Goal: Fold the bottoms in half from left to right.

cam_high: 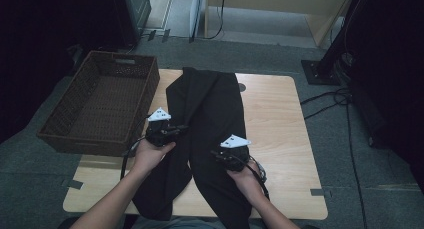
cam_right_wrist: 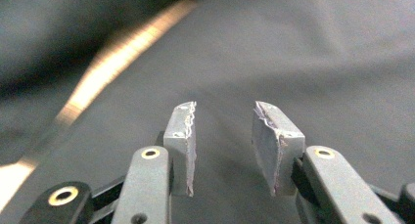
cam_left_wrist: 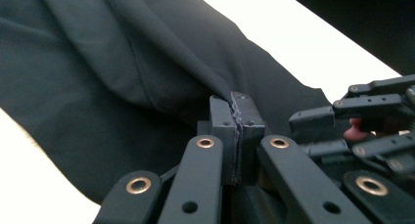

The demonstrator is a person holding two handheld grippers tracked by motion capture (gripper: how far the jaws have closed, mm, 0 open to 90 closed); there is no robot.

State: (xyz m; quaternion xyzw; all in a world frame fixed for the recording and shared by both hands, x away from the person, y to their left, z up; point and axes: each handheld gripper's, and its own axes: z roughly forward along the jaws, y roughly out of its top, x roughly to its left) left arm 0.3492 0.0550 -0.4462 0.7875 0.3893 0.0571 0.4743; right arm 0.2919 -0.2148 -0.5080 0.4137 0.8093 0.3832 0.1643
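A black garment [cam_high: 210, 109] lies lengthwise over the wooden table [cam_high: 275, 119], its near end hanging over the front edge. My left gripper [cam_high: 179, 128] sits at the garment's left edge, shut on a pinched fold of the cloth. In the left gripper view the closed jaws [cam_left_wrist: 236, 111] hold that fold of black cloth [cam_left_wrist: 98, 87], which lifts up to them. My right gripper [cam_high: 220, 154] rests over the lower middle of the garment. Its jaws [cam_right_wrist: 222, 136] stand open just above flat cloth [cam_right_wrist: 318, 62] with nothing between them.
A brown wicker basket [cam_high: 55, 124], empty, stands at the table's left side, overhanging it. The right gripper [cam_left_wrist: 372, 116] also shows at the right of the left gripper view. Cables [cam_high: 340, 96] and a black stand foot [cam_high: 320, 69] lie on the floor at the right.
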